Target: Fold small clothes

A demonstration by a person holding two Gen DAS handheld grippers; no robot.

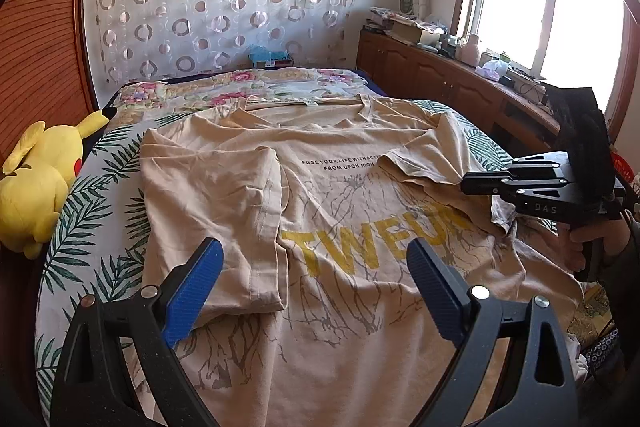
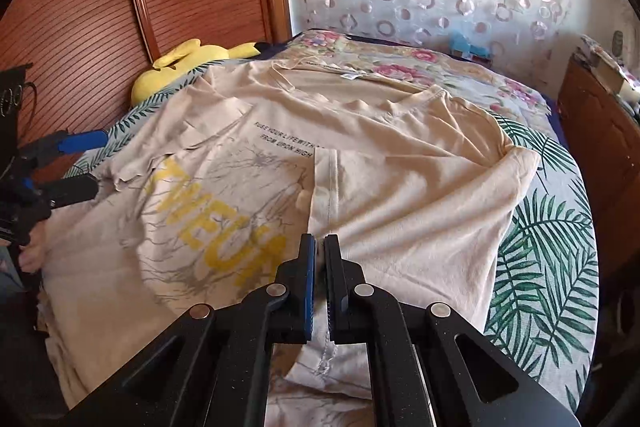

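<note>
1. Left wrist view: a beige printed T-shirt [image 1: 340, 307] is spread front-up across a bed [image 1: 92, 227] covered by a leaf-print sheet. The collar lies at the far end. One side is already folded in over the chest.
2. The left claw [image 1: 314, 247] is spread wide above the lower part of the shirt, and nothing is held by it. At the right edge, the right claw [image 1: 466, 183] is seen pressed together on the shirt's other side edge.
3. A yellow Pikachu plush [image 1: 36, 195] lies near the bed's left edge, apart from the shirt.
4. Right wrist view: the blue-padded fingers [image 2: 308, 267] of the right claw are pinched on a fold of beige fabric beside a stitched seam. The left claw [image 2: 98, 163] is seen at the left, open, just beside the opposite folded edge.
5. Risk, as a judgement: only a small bunch of cloth is gripped, so the flap could slip out if it is pulled quickly.
6. The shirt is not pinned by the open left claw. The whole garment could therefore be dragged sideways, and the finished fold could be undone.
7. Wrinkles near the collar could be trapped inside the fold.
</note>
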